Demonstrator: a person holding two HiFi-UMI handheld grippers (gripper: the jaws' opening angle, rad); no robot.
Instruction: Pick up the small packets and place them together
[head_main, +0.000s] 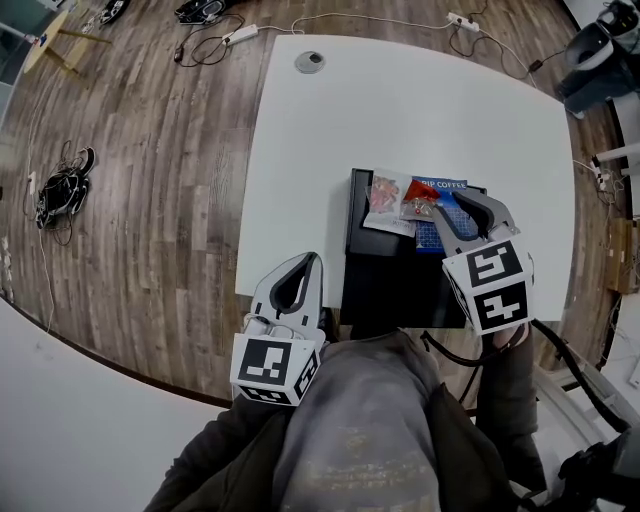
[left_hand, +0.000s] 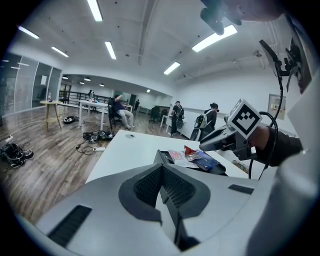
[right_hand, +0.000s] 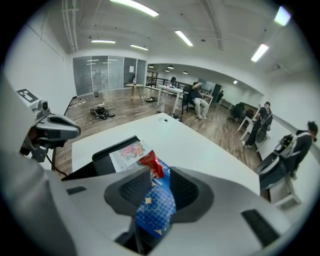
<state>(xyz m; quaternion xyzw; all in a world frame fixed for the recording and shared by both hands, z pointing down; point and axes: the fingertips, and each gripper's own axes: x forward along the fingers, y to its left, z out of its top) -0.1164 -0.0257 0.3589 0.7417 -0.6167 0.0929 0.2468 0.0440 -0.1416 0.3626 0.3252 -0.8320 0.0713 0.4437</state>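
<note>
Three packets bunched, far edge of tray

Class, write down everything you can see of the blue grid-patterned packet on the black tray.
The blue foil-like packet is flat, printed with a fine white grid, gold diamonds and pale lettering. It lies on the black tray, between the right gripper's parted jaws, apparently not pinched. A small red packet overlaps its far end; a white pink-printed packet lies beside it.
</note>
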